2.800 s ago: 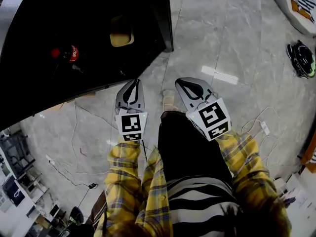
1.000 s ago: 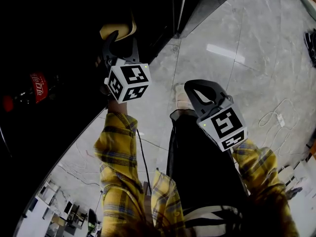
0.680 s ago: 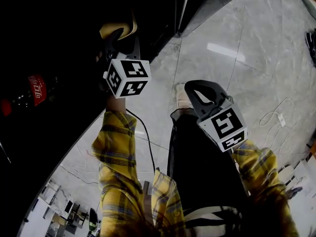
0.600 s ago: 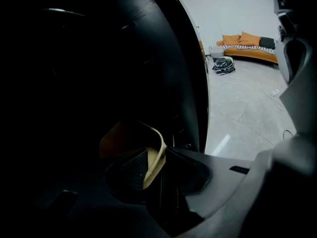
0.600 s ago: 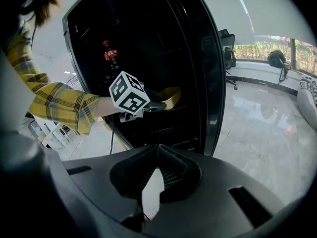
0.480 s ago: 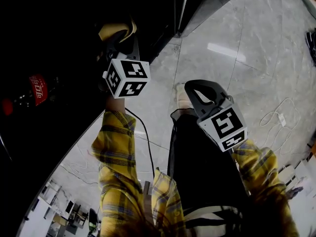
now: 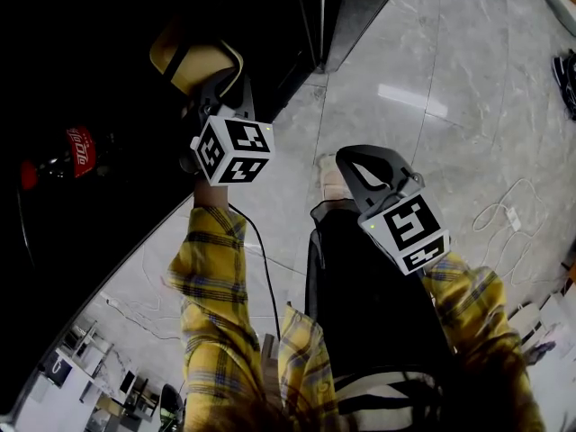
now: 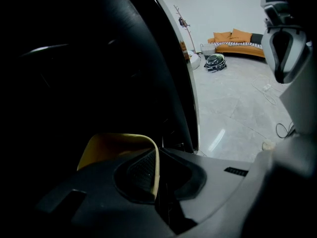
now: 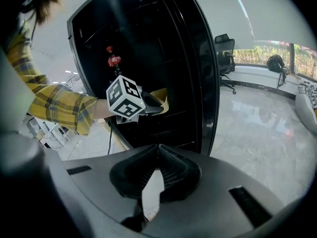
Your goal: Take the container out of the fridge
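A yellow container (image 7: 189, 61) sits in the dark fridge (image 7: 108, 25). My left gripper (image 7: 220, 84) reaches in from the right, and its jaws are closing with the container's (image 8: 114, 145) thin rim pinched between them. The left gripper's (image 8: 156, 155) pads press on that rim. My right gripper (image 7: 346, 156) hangs shut and empty over the floor, outside the fridge. The right gripper view shows its own jaws (image 9: 157, 147) meeting at the tips, with the left gripper (image 9: 148, 103) on the container (image 9: 159, 94) beyond.
A red-labelled cola bottle (image 7: 76, 147) stands in the fridge left of the container. The fridge door edge (image 7: 322, 16) rises just right of the left gripper. White cables (image 7: 499, 214) trail on the marble floor. An orange sofa (image 8: 237, 41) stands far off.
The left gripper went from over the floor into the fridge, and its jaws closed on the container's rim. The right gripper has stayed put.
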The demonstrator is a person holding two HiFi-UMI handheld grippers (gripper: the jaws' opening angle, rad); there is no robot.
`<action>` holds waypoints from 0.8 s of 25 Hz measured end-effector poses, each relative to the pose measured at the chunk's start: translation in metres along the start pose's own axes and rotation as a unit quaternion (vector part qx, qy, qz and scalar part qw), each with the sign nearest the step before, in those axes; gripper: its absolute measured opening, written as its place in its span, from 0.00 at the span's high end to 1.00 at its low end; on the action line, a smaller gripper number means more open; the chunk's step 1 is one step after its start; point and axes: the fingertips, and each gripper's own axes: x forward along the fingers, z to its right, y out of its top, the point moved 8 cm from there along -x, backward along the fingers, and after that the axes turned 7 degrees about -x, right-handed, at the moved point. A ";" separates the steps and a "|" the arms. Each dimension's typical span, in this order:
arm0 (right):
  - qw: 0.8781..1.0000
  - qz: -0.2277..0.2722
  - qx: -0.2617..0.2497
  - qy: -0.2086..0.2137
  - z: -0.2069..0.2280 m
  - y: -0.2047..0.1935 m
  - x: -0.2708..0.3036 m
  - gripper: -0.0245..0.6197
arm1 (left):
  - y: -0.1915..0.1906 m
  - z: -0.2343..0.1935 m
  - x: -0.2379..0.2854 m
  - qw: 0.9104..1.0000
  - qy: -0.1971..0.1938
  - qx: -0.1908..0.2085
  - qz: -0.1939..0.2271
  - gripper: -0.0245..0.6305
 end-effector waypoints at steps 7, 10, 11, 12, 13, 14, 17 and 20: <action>1.000 0.015 -0.011 -0.006 -0.004 0.014 -0.021 0.92 | 0.004 0.021 -0.028 1.000 -0.027 0.004 -0.004 0.92; 1.000 0.021 -0.014 -0.007 -0.006 0.020 -0.032 0.92 | 0.003 0.036 -0.041 0.999 -0.048 0.001 -0.009 0.92; 1.000 0.023 -0.016 -0.007 -0.007 0.022 -0.036 0.92 | 0.003 0.041 -0.046 0.998 -0.055 0.000 -0.011 0.92; 1.000 0.024 -0.018 -0.006 -0.009 0.024 -0.039 0.92 | 0.004 0.045 -0.050 0.998 -0.060 -0.001 -0.013 0.92; 0.999 0.026 -0.020 -0.005 -0.010 0.026 -0.041 0.92 | 0.004 0.050 -0.055 0.998 -0.066 -0.001 -0.014 0.92; 0.999 0.027 -0.023 -0.004 -0.012 0.028 -0.044 0.92 | 0.004 0.054 -0.059 0.997 -0.071 -0.004 -0.015 0.92; 0.999 0.030 -0.029 -0.002 -0.015 0.032 -0.054 0.92 | 0.007 0.065 -0.075 0.996 -0.082 -0.016 -0.014 0.92; 0.999 0.031 -0.033 -0.002 -0.017 0.033 -0.063 0.92 | 0.009 0.076 -0.092 0.996 -0.090 -0.024 -0.013 0.92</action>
